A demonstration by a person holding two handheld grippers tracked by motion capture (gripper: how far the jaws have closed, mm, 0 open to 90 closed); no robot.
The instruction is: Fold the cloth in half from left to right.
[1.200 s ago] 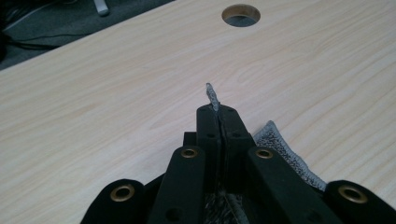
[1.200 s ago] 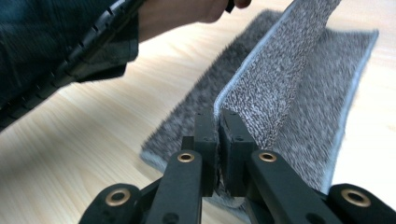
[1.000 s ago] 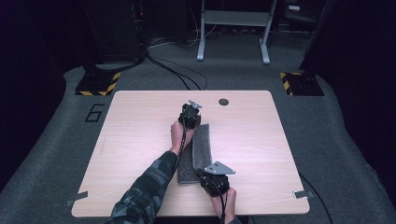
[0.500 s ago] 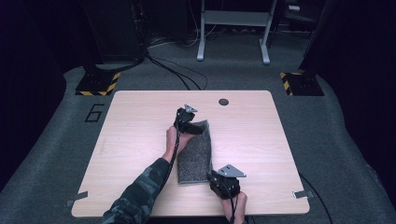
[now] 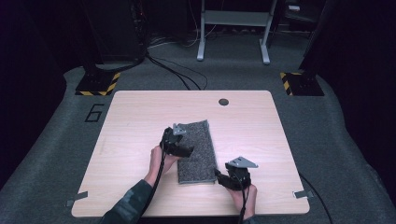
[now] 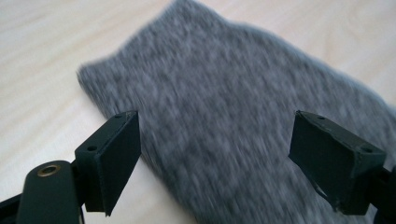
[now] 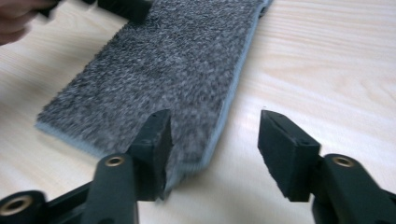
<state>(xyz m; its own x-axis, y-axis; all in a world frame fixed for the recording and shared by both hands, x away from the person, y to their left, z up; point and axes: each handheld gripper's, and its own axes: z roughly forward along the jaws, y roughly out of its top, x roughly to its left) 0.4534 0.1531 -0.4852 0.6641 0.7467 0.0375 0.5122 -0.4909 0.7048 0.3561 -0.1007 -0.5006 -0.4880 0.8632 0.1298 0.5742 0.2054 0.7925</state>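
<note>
Carpet piece (image 5: 197, 151), grey and fuzzy, lies flat on the bench (image 5: 140, 116), a bit nearer the person's edge than the far edge. It is a long strip, and its long side runs away from the person. Its near right corner is lifted a little off the wood in the right gripper view.

Largest of the other things is the dark grey floor (image 5: 345, 140) all around the bench. A white metal frame (image 5: 233, 28) stands on the floor behind the bench. Two black stands with yellow and black stripes (image 5: 98, 84) sit at the far corners, and black cables (image 5: 173, 70) run across the floor between them. A big number six (image 5: 95, 112) is marked on the floor at the left. A small dark round hole (image 5: 223, 101) sits in the bench near its far edge, well apart from the carpet. Nothing lies between the grippers and the carpet.

The left gripper (image 5: 183, 148) hovers at the carpet's left long edge. Its jaws have just been opening and now stand wide, with the carpet under them but nothing pinched. The right gripper (image 5: 217, 173) is at the near right corner of the carpet. Its jaws have just been opening too; one pad is just beside the lifted corner, the other is apart over bare wood, so it holds nothing.
</note>
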